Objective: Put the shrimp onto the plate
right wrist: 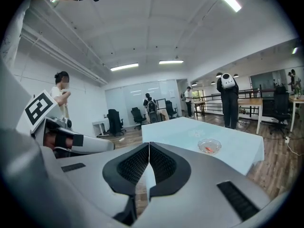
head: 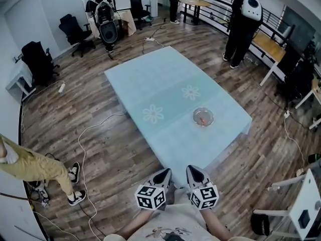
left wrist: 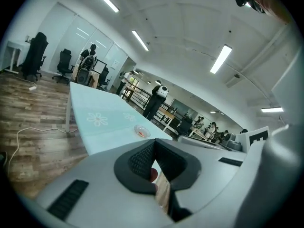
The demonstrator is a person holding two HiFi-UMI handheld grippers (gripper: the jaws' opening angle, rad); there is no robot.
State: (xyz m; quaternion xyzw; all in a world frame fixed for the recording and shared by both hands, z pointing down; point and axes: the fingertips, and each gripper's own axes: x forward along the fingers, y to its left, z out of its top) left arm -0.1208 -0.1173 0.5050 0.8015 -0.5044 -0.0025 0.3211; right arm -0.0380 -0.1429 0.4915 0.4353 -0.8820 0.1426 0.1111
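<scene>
Here, at the lower centre of the head view, the left gripper is held short of the bench, its jaws pressed together on nothing. Just to its right, the right gripper is held likewise, jaws together and empty. Higher in the frame, right of centre, the shrimp is seen lying inside the glass plate, towards the right-hand edge of the bench. The placing step is judged complete, with no carry left. If a further move is called for, only keeping both grippers clear of the plate would be needed.
</scene>
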